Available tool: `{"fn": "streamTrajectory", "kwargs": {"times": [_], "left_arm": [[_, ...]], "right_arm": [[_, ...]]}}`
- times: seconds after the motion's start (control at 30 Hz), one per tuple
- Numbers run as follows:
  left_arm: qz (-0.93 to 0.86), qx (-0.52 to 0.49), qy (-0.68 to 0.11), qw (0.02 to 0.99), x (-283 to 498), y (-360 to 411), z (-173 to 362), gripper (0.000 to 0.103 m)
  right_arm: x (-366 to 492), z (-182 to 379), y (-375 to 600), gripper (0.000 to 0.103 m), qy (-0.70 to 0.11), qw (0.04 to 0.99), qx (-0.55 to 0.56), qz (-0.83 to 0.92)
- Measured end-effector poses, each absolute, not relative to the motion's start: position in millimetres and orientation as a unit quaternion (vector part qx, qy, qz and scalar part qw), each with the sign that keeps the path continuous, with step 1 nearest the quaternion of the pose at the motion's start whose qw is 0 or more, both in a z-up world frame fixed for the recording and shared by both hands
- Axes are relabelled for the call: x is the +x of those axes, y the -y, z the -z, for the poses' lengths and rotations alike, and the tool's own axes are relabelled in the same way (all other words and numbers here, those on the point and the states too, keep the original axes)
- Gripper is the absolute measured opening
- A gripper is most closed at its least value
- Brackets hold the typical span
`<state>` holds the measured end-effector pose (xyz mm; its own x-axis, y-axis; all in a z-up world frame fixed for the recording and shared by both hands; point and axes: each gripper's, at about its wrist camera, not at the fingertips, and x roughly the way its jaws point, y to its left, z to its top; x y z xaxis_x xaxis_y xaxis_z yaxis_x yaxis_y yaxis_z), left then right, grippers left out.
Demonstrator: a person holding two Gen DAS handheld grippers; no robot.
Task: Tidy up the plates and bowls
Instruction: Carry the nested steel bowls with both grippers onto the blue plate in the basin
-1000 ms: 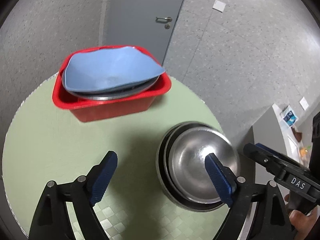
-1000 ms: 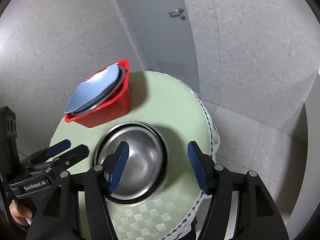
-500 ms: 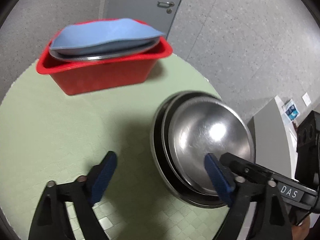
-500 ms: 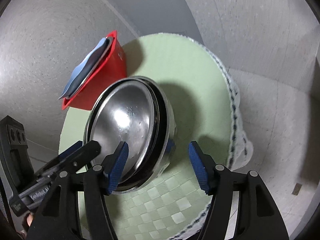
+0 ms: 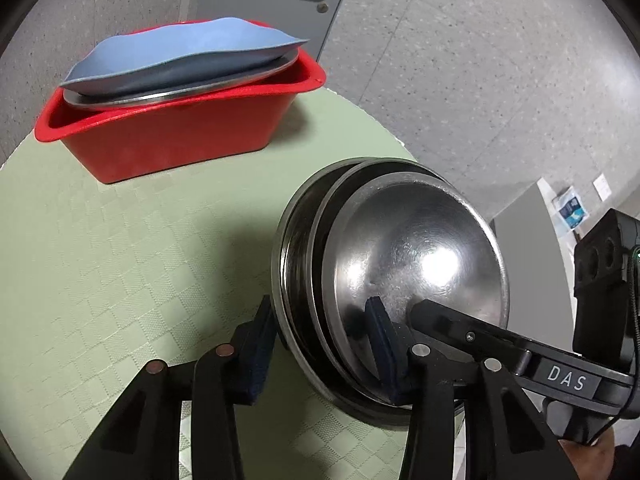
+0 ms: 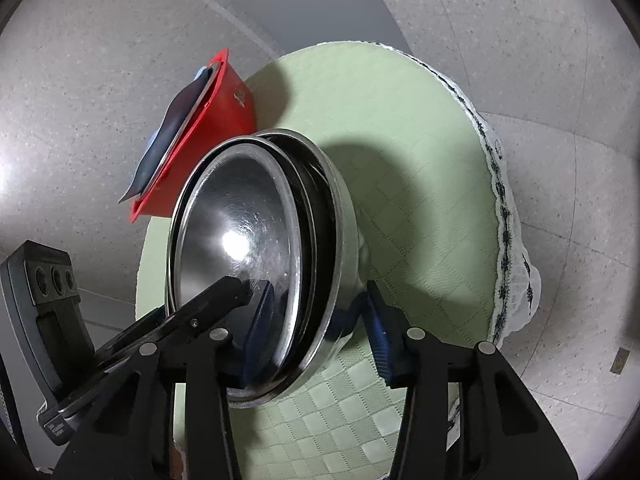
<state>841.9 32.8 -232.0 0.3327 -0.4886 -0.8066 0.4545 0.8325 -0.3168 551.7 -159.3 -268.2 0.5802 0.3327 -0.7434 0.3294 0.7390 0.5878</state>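
Two tools meet at the nested steel bowls (image 5: 416, 264): the left tool (image 5: 320, 344) is clamped across their near rim. The right tool (image 6: 316, 320) straddles the opposite rim, its grip uncertain. Both reach forward over the tabletop (image 5: 120, 260).

The tablecloth (image 5: 120, 248) is pale green with a woven check pattern, and in the right wrist view its white edge (image 6: 508, 216) carries a dark embroidered trim. The tub (image 5: 180, 136) is bright red, the plate (image 5: 188, 52) lying on top of it is light blue over a silver rim, and the nested bowls (image 5: 416, 264) are shiny silver steel with dark gaps between rims. Both grippers have black frames with dark blue finger pads (image 6: 382, 336)
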Motion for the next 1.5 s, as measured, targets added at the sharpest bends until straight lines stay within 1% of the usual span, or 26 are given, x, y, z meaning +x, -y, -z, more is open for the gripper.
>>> {"fn": "streamTrajectory", "kwargs": {"times": [0.07, 0.2, 0.5, 0.57, 0.7, 0.73, 0.87, 1.0, 1.13, 1.33, 1.5], "left_arm": [[0.291, -0.013, -0.490, 0.821, 839, -35, 227, 0.038], [0.298, -0.010, -0.470, 0.831, 828, -45, 211, 0.039], [0.298, -0.046, -0.419, 0.856, 830, -76, 152, 0.038], [0.296, -0.054, -0.414, 0.860, 835, -83, 142, 0.038], [0.280, -0.071, -0.410, 0.865, 855, -103, 123, 0.034], [0.274, -0.072, -0.409, 0.868, 860, -108, 120, 0.032], [0.247, -0.082, -0.404, 0.877, 884, -133, 112, 0.032], [0.222, -0.095, -0.413, 0.878, 910, -141, 114, 0.032], [0.200, -0.099, -0.438, 0.871, 936, -147, 132, 0.032], [0.180, -0.109, -0.476, 0.854, 968, -151, 159, 0.033], [0.178, -0.113, -0.492, 0.845, 995, -144, 162, 0.035]], "right_arm": [[551, 265, 160, 0.042, -0.457, 0.814, 0.359, -0.001], [556, 251, 160, 0.041, -0.446, 0.822, 0.353, -0.003], [574, 191, 160, 0.041, -0.411, 0.848, 0.334, -0.023], [586, 176, 158, 0.041, -0.405, 0.852, 0.330, -0.031], [617, 155, 154, 0.041, -0.397, 0.858, 0.322, -0.046], [629, 150, 153, 0.041, -0.396, 0.859, 0.319, -0.053], [670, 140, 142, 0.041, -0.399, 0.859, 0.312, -0.076], [712, 138, 126, 0.041, -0.409, 0.855, 0.302, -0.099], [748, 152, 116, 0.040, -0.435, 0.844, 0.294, -0.110], [775, 179, 101, 0.040, -0.472, 0.829, 0.279, -0.107], [785, 195, 103, 0.040, -0.490, 0.822, 0.274, -0.101]]}}
